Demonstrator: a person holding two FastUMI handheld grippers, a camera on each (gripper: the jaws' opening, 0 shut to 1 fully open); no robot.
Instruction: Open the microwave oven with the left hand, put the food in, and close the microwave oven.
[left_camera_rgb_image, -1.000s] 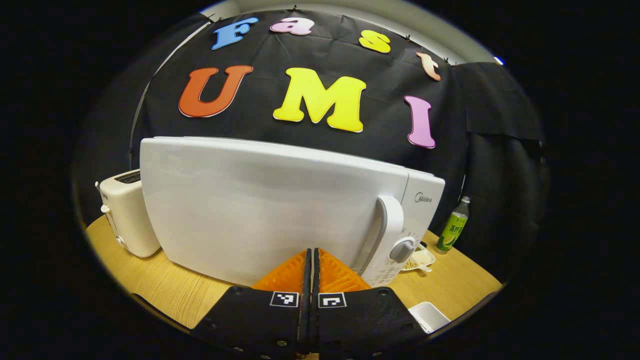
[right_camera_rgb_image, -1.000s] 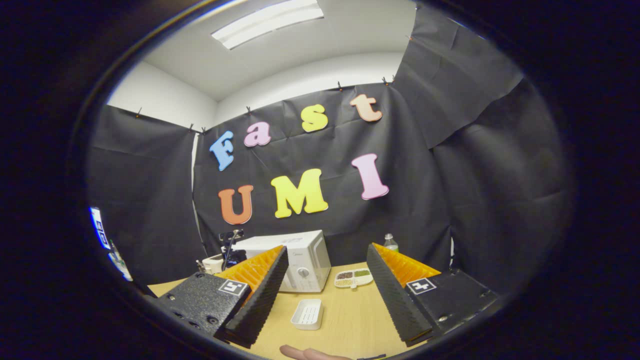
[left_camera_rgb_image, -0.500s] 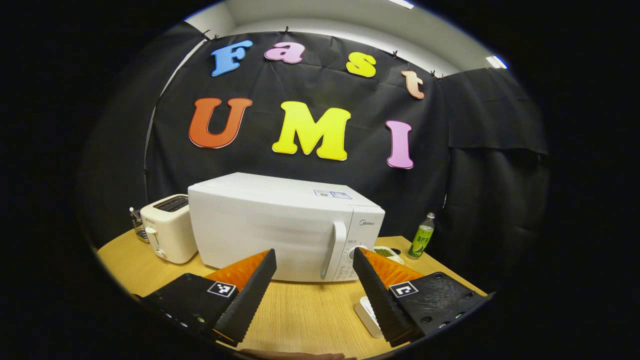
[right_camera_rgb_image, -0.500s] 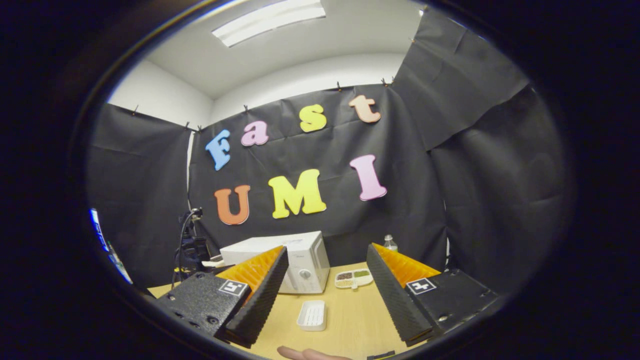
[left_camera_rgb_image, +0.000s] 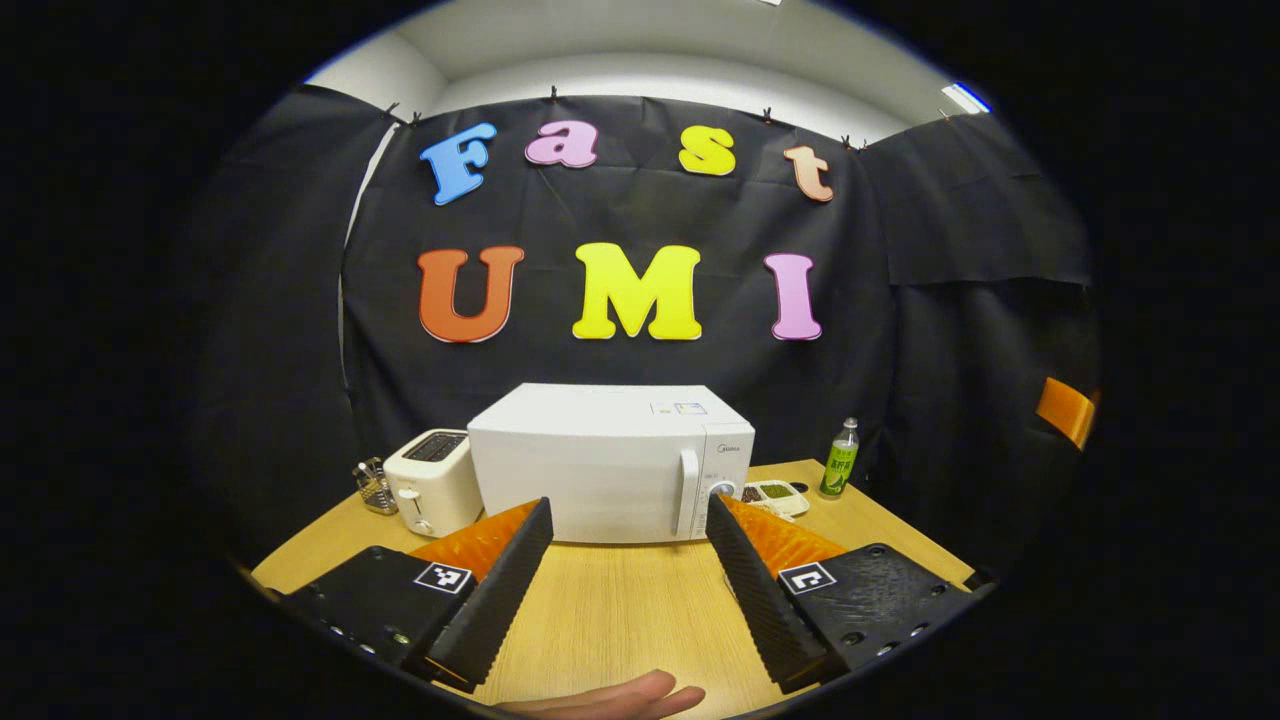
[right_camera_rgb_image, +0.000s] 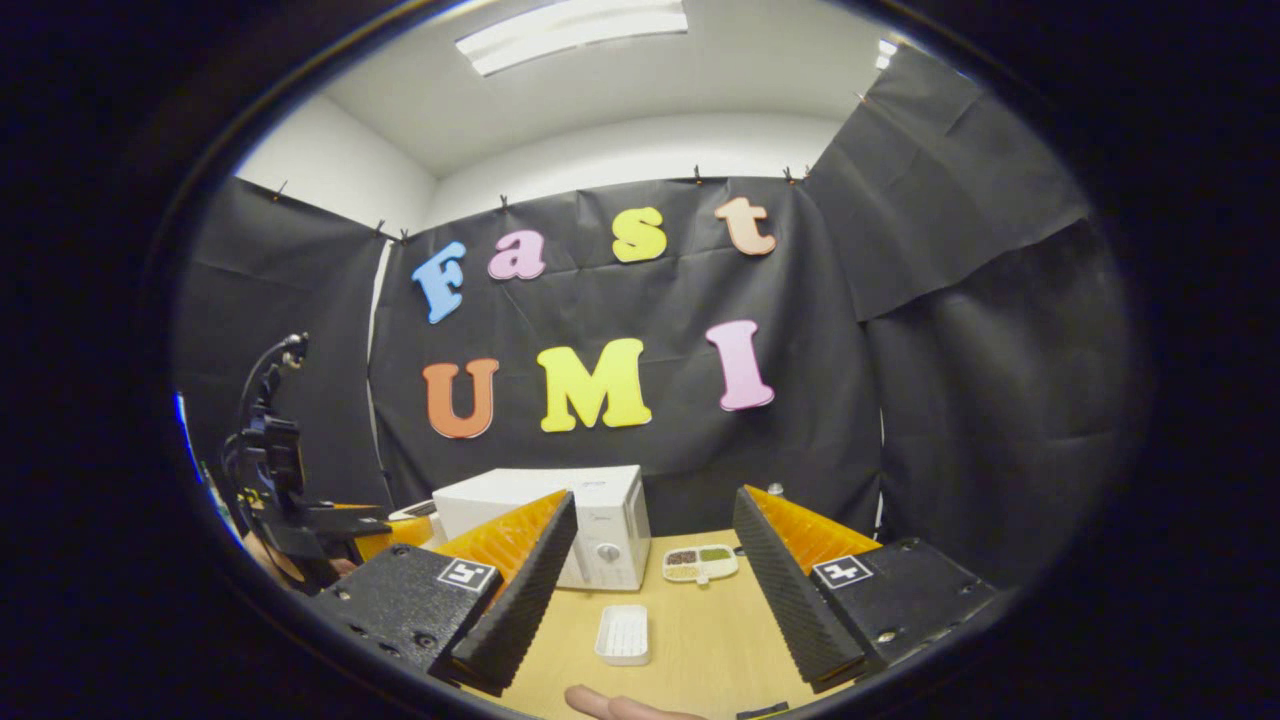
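Microwave (left_camera_rgb_image: 610, 465) door shut at desk (left_camera_rgb_image: 610, 610) back edge; both grippers' fingers spread, empty. Judged step: task's opening; left gripper (left_camera_rgb_image: 628, 585) must reach door handle (left_camera_rgb_image: 687, 492).

Textured black hand-held gripper (left_camera_rgb_image: 628, 590) bodies with square tag markings, screws

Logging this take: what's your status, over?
Left gripper open, right gripper open, both empty. Microwave oven door shut. Table clear between gripper and oven.
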